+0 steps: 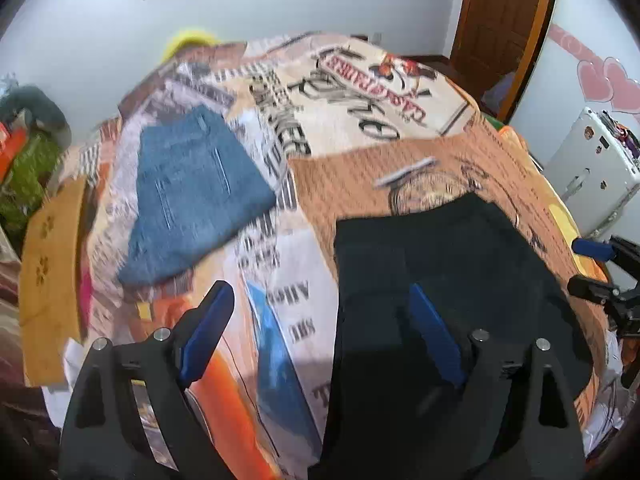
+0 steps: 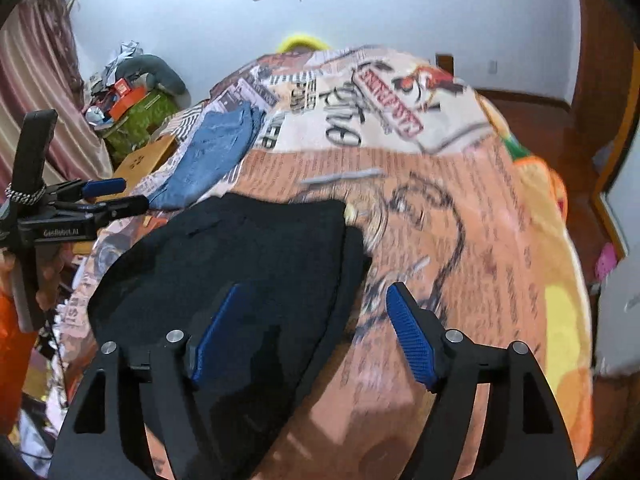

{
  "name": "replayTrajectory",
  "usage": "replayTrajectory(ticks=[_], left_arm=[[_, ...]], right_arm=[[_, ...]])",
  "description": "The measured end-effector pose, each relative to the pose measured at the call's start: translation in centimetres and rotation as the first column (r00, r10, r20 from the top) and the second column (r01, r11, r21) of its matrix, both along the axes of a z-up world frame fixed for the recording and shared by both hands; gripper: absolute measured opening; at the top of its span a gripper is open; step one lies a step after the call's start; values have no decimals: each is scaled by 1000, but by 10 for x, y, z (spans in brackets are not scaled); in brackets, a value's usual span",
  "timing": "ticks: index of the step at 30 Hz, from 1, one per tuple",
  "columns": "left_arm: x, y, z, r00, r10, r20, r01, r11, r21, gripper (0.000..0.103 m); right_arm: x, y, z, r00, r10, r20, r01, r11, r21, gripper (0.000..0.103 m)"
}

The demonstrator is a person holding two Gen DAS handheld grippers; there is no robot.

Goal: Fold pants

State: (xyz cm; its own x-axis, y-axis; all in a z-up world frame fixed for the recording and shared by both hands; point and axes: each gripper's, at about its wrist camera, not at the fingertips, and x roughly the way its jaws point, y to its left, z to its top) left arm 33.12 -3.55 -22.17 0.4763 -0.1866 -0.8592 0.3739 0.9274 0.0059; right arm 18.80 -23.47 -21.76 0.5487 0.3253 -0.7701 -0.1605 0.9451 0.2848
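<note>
1. Bed [image 1: 400, 92]: printed spread, the working surface. I am treating it as my flat base; any further crease should be pressed down onto it, not made in the air.

2. Black pants [image 1: 460, 264]: lying on the near part of the bed, under both tools, in a compact dark slab with squared far corners. I am judging a fold as just laid down and the garment as released. Its near end is hidden below the tools, so I cannot tell how even that edge is. Before another fold I am checking that the layers line up at the far edge in the right view [image 2: 280, 216].

3. Jeans [image 1: 192, 192]: folded, blue, lying farther off to the left, well apart from the black pair. I am keeping my sweep short of them.

4. Left gripper [image 1: 320, 332]: tongs standing wide apart, nothing between the pads. I am planning to retake the left edge low, pinching all layers together.

5. Right gripper [image 2: 312, 332]: tongs apart, empty, straddling the garment's right edge. I am matching its height to the left tool so the next crease runs straight.
</note>
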Motion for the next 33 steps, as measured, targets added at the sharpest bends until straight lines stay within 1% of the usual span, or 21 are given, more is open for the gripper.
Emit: replayTrajectory(ticks=[2,3,4,5,7,8,11,15,16,20,23,26,30,31,32,33], left_arm=[[-2,5,-14,998,9,-57,-10,1000,-20,90],[-3,7,-26,995,12,-101,-15,999,-32,90],[-5,8,-35,992,13,-129,-18,999,-42,90],[-7,8,-41,990,7,-141,-14,999,-51,90],[-13,6,-55,982,-1,-191,-16,996,-87,90],[-14,5,-58,980,-3,-201,-17,995,-100,90],[-12,1,-68,969,-9,-246,-29,988,-150,90],[1,2,-78,945,-14,-328,-61,974,-216,91],[3,2,-80,942,-16,-337,-65,972,-228,91],[9,-7,-80,938,-51,-342,-32,972,-233,91],[16,-15,-81,930,-62,-363,-31,969,-244,90],[21,-24,-79,927,-65,-371,-31,968,-249,83],[23,-27,-74,930,-56,-364,-34,971,-237,69],[22,-26,-72,932,-54,-359,-33,972,-231,63],[19,-25,-69,938,-46,-344,-32,976,-216,58],[17,-24,-66,944,-39,-328,-31,978,-206,49]], right_arm=[[-5,3,-11,999,-3,-38,4,1000,21,72],[-7,4,-15,999,-5,-51,7,999,31,72],[-10,5,-19,998,-10,-65,13,999,47,72],[-11,6,-26,996,-14,-84,20,998,66,72],[-13,7,-34,994,-22,-109,32,995,94,72],[-12,7,-40,992,-27,-121,41,992,117,72],[-8,5,-47,989,-31,-147,56,984,168,76],[0,7,-49,989,-13,-147,41,981,192,78],[2,8,-50,989,-5,-147,36,978,206,80],[13,9,-54,988,23,-154,17,967,255,80],[24,11,-57,985,52,-163,-3,957,289,80],[30,13,-57,985,61,-164,-10,955,295,76],[31,12,-55,985,70,-156,-20,954,299,59],[31,12,-53,986,75,-149,-28,955,295,53],[29,13,-50,987,81,-138,-38,958,286,50],[27,14,-47,988,90,-128,-52,961,272,43]])
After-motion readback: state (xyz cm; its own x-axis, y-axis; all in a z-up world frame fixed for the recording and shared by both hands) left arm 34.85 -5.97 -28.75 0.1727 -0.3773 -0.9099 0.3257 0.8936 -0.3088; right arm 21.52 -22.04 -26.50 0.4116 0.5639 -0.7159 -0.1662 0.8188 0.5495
